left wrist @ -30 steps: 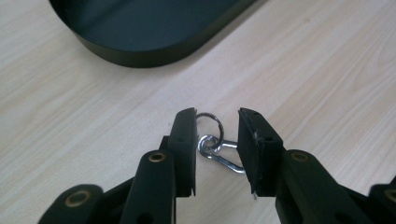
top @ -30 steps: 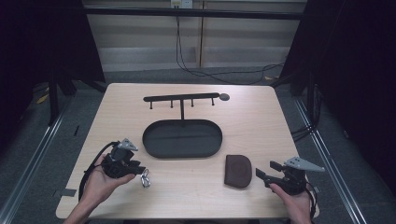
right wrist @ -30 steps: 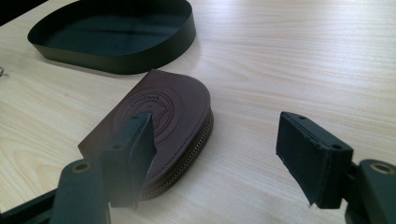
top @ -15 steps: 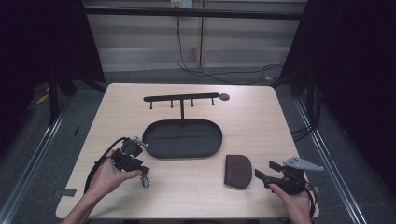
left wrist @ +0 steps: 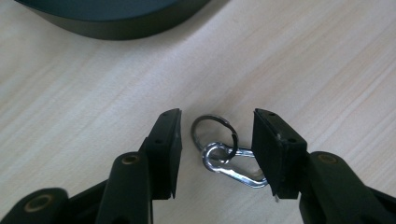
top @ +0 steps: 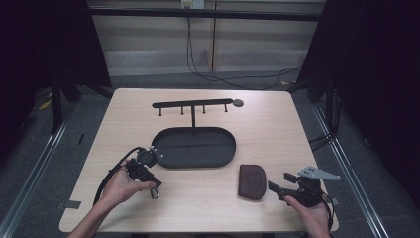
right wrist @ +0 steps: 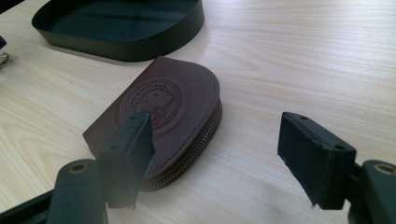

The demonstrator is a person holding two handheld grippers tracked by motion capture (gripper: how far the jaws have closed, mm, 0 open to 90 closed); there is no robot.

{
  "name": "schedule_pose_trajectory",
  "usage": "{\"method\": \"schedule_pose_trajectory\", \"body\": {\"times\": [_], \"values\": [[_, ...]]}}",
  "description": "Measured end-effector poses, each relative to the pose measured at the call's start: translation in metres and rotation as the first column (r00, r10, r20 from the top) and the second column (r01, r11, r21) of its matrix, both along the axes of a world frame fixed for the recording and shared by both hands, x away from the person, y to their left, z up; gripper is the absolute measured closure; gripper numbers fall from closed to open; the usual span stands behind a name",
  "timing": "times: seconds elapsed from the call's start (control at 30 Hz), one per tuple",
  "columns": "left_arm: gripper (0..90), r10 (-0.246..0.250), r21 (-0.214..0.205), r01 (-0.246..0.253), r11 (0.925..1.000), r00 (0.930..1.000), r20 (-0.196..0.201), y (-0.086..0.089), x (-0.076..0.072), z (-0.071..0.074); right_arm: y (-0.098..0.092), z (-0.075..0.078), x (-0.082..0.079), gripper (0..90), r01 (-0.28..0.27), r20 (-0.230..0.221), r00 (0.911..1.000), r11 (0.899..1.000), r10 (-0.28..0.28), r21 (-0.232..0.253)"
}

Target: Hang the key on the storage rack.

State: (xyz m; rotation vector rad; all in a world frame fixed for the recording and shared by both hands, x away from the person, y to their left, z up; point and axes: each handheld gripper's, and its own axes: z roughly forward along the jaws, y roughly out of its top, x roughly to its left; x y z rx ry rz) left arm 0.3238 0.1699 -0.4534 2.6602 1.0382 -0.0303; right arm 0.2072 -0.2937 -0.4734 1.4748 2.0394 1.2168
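High view first: a person stands at the near edge of a pale wooden table (top: 277, 124), a gripper in each hand. The left gripper (top: 154, 191) points down at the tabletop just in front of the near left end of a dark oval tray (top: 198, 161). Its jaws have just been opening, and in the left gripper view they stand apart on either side of a small silver carabiner (left wrist: 232, 164) clipped to a dark key ring (left wrist: 214, 132). Both lie flat on the wood between the pads; the carabiner's far end reaches the right-hand pad, though I cannot tell whether it touches, and the left-hand pad is clear of the ring.

The right gripper (top: 278, 188) rests low near the table's near right corner, its jaws wide with nothing between them. Just beside it lies a brown leather pouch (right wrist: 161, 114), half-round with a stamped round emblem and a zip along its edge, flat on the wood, near the tray's near rim. Behind the tray stands a black rack (top: 193, 105) with short pegs hanging from its bar.
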Motion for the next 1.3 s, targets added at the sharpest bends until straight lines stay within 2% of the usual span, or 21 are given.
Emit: {"method": "schedule_pose_trajectory", "body": {"times": [0.07, 0.27, 0.37, 0.47, 0.57, 0.87, 1.1, 1.2, 1.3], "values": [[54.3, -0.009, -0.011, 0.008, 0.9999, 0.9999, -0.009, -0.002, 0.001, -0.002, 0.0, 0.0, 0.0, 26.8, -0.007, -0.006, 1.0, 1.0, 0.007, 0.004], [66.4, -0.019, 0.028, 0.019, 0.9994, 0.9998, -0.001, -0.003, 0.001, -0.005, 0.001, -0.001, 0.001, 26.9, -0.023, -0.016, 0.9996, 1.0, 0.023, 0.009], [72.2, -0.02, 0.034, 0.021, 0.9992, 0.9997, -0.011, -0.003, 0.001, -0.006, 0.001, -0.001, 0.001, 26.9, -0.026, -0.018, 0.9995, 1.0, 0.026, 0.008], [78.0, -0.014, 0.006, 0.015, 0.9999, 0.9997, -0.019, -0.002, 0.001, -0.004, 0.001, -0.001, 0.001, 27.0, -0.027, -0.019, 0.9994, 1.0, 0.027, 0.006], [81.5, -0.037, 0.014, 0.038, 0.9992, 0.9988, -0.031, 0.0, 0.002, -0.002, 0.001, -0.002, 0.002, 26.9, -0.025, -0.021, 0.9995, 1.0, 0.025, 0.005], [85.8, -0.029, 0.006, 0.029, 0.9996, 0.9991, -0.03, 0.007, 0.002, 0.003, 0.001, -0.002, 0.002, 26.9, -0.027, -0.022, 0.9994, 1.0, 0.027, 0.007], [89.0, -0.037, 0.026, 0.038, 0.999, 0.9991, -0.018, 0.015, 0.004, 0.014, 0.001, -0.002, 0.002, 26.9, -0.025, -0.023, 0.9994, 1.0, 0.025, 0.008], [89.3, -0.048, 0.048, 0.048, 0.9977, 0.9988, -0.011, 0.016, 0.003, 0.018, 0.001, -0.002, 0.002, 26.9, -0.024, -0.023, 0.9994, 1.0, 0.024, 0.008], [89.3, -0.052, 0.048, 0.052, 0.9975, 0.9986, -0.01, 0.017, 0.003, 0.021, 0.001, -0.002, 0.002, 26.9, -0.025, -0.022, 0.9994, 1.0, 0.025, 0.009]]}}
